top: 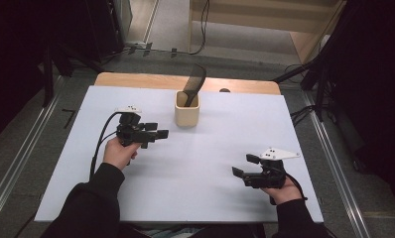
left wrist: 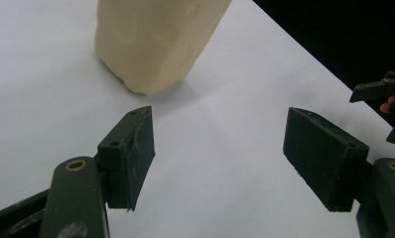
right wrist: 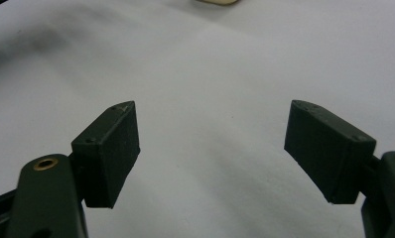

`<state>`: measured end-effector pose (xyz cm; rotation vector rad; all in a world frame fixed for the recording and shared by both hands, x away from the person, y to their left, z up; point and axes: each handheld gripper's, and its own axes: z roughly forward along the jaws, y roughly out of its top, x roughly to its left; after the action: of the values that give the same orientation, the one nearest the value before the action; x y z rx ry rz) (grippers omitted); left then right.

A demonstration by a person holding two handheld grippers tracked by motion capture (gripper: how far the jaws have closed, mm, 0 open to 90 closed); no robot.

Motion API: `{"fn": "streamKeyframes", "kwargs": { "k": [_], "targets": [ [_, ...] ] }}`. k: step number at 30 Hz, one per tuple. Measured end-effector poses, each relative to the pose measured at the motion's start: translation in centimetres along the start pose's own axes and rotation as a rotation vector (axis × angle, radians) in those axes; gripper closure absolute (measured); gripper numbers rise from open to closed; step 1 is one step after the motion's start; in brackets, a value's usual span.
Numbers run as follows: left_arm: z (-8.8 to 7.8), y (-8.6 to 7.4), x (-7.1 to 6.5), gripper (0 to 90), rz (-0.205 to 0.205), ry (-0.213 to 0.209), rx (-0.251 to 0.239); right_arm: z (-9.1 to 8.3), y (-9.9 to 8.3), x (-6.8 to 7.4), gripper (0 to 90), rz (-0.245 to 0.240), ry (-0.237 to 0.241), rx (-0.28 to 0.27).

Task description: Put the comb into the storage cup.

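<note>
A cream square cup [top: 187, 109] stands upright near the back middle of the white table [top: 200, 163], with a black comb [top: 194, 82] leaning out of it. My left gripper [top: 156, 130] hovers just left of the cup, open and empty, its jaws pointing right. From the left gripper view the cup [left wrist: 156, 39] sits ahead and to the left of the left gripper [left wrist: 220, 148]. My right gripper [top: 244, 165] rests at the front right, open, jaws pointing left. In the right gripper view the right gripper [right wrist: 213, 148] has bare table between its jaws.
A wooden strip [top: 136, 79] borders the table's far edge. Dark stands and cables [top: 304, 74] surround the table on the floor. The other gripper [left wrist: 384, 94] appears at the right edge of the left gripper view.
</note>
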<state>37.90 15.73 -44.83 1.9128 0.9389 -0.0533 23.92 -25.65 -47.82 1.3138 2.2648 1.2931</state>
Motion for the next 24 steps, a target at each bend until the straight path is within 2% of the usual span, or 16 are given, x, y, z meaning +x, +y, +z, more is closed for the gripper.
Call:
{"fn": "streamKeyframes", "kwargs": {
  "k": [8,12,18,24],
  "targets": [
    [-0.8,-0.9,-0.3,28.7,0.004,0.017,-0.021,0.2,0.0,0.0,19.9,-0.004,0.005,0.009],
    [-1.2,-1.5,-0.5,28.7,0.007,0.012,-0.034,0.3,0.0,0.0,19.9,-0.006,0.003,0.009],
    [-1.8,-2.3,-0.7,28.6,0.002,0.018,-0.02,0.3,-0.1,0.0,19.9,-0.004,0.006,0.015],
    [-2.4,-2.9,-1.2,27.6,-0.003,0.0,-0.021,0.4,-0.2,-0.1,19.9,-0.006,0.005,0.021]
  ]
}}
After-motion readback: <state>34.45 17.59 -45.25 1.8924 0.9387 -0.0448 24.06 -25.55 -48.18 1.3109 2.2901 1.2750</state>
